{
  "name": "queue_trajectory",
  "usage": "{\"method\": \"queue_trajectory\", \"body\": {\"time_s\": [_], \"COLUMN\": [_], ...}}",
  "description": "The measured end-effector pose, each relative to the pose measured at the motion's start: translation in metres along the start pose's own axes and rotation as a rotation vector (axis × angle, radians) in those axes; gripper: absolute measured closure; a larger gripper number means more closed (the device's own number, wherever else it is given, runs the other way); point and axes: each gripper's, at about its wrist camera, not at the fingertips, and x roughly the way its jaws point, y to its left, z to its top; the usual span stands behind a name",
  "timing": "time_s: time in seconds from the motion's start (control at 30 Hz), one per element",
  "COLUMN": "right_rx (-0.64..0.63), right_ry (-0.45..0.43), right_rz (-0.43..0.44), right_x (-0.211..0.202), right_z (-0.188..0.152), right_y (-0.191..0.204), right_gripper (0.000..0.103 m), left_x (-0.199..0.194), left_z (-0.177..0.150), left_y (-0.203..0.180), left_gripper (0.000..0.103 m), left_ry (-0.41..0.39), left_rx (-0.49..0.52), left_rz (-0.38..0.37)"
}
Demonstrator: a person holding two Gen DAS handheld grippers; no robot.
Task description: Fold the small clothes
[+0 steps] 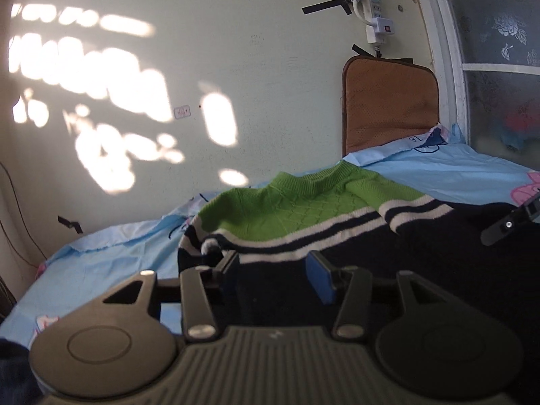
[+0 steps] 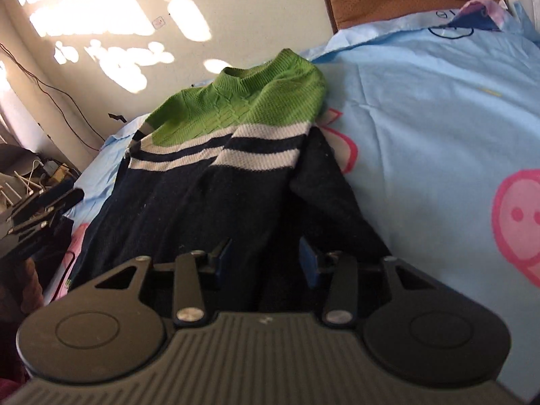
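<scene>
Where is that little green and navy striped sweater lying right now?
The green, white-striped, navy knit sweater lies on the light blue cartoon bedsheet, collar toward the cream wall, just ahead of both grippers in both wrist views.

The sweater [image 2: 236, 155] is bright green across the neck and shoulders with a knitted diamond pattern, then banded in white and dark navy stripes, and plain dark navy below – sleeves striped the same way. The bedsheet [image 2: 422, 108] is pale blue, printed with pink cartoon figures outlined in deeper pink. The cushion [image 1: 388, 104] standing against the wall is tan-brown with a fine dotted texture. The wall [image 1: 236, 33] is pale cream, dappled with bright sun patches. Each tool is black with blue pads [image 1: 320, 280].
</scene>
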Motion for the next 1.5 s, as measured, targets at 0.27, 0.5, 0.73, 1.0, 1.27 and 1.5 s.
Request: {"method": "queue_trajectory", "body": {"time_s": [0.27,0.5,0.73,1.0,1.27,1.5], "right_rx": [-0.088,-0.244,-0.172,-0.097,-0.567,-0.892], "right_ry": [-0.19,-0.397,-0.327,-0.181,0.078,0.234], "right_rz": [-0.023,-0.524,-0.802,-0.152,0.244,0.305], "right_x": [-0.048,-0.093,-0.047,-0.02,0.044,0.084], "right_z": [0.042,0.128,0.158,0.123,0.041,-0.051], "right_y": [0.009,-0.055,-0.13,-0.025,0.179,0.257], "right_gripper": [0.098,0.098,0.088,0.087,0.073,0.049], "left_x": [-0.019,-0.014,-0.011,-0.019,-0.081,-0.12], "left_z": [-0.011,-0.017,-0.031,-0.05,-0.058,-0.07], "left_y": [0.019,0.056,0.073,0.094,0.113,0.129], "left_gripper": [0.05,0.048,0.044,0.031,0.029,0.029], "left_ry": [0.018,0.066,0.139,0.26,0.088,-0.048], "left_rx": [-0.084,-0.166,-0.24,-0.432,-0.575,-0.599], "left_rz": [0.116,0.25,0.271,0.101,0.079,0.043]}}
